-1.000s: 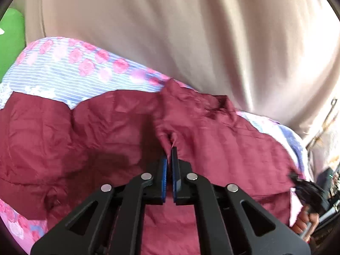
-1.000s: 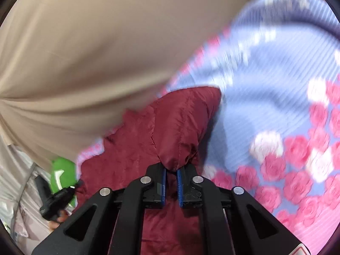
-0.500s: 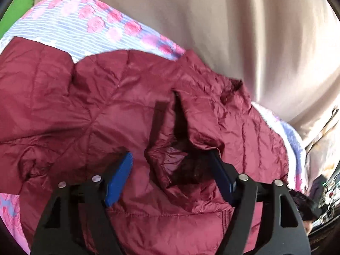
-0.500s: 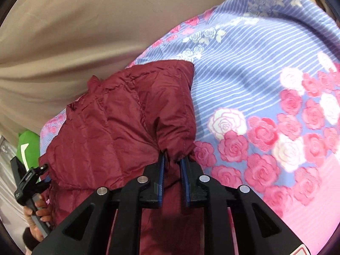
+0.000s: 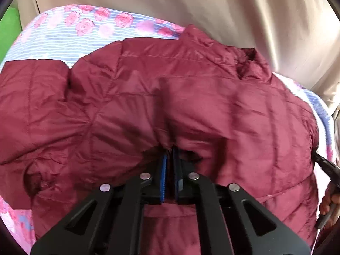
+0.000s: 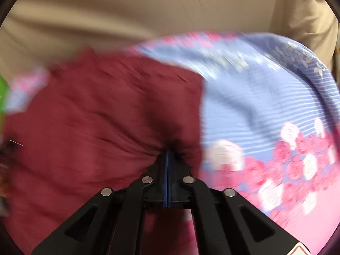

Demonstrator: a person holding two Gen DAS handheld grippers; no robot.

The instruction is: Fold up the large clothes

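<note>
In the left wrist view, the maroon quilted jacket (image 5: 191, 106) lies spread on a bed covered by a floral striped sheet (image 5: 70, 36), collar toward the beige curtain (image 5: 191, 0) at the far side, its long axis running across the frame. The left gripper (image 5: 169, 155) has just been closing and now pinches a ridge of jacket fabric between its blue pads, near the middle of the garment. At the right edge a hand (image 5: 328, 199) carrying the other gripper shows. In the blurred right wrist view, the right gripper (image 6: 167, 156) has likewise been closing and is clamped tight on the jacket's edge (image 6: 106, 116), with bare sheet (image 6: 265, 97) immediately to its right. Both grips sit on the near side, so the fold probably carries fabric away toward the collar.
</note>
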